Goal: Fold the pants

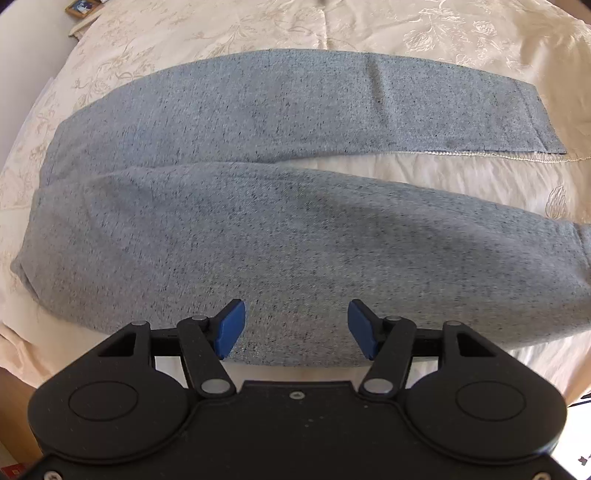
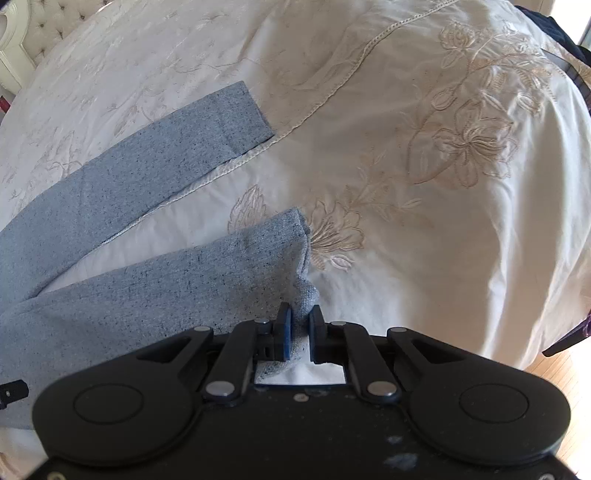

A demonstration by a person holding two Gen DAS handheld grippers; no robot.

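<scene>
Grey-blue speckled pants [image 1: 258, 229] lie spread on a cream embroidered bedspread [image 1: 461, 37], the waist at the left and both legs running right. My left gripper [image 1: 295, 325] hovers open over the near leg's lower edge, nothing between its blue pads [image 1: 231, 328]. In the right wrist view the near leg [image 2: 166, 273] ends at a hem that is bunched and lifted off the bed. My right gripper [image 2: 300, 325] is shut on that hem corner, cloth pinched between the pads. The far leg [image 2: 147, 155] lies flat, its hem toward the upper middle.
The bedspread [image 2: 443, 147] carries raised flower embroidery and a stitched seam. A tufted headboard [image 2: 48, 22] shows at the upper left of the right wrist view, dark cloth [image 2: 565, 48] at its right edge. A framed picture [image 1: 82, 6] sits beyond the bed.
</scene>
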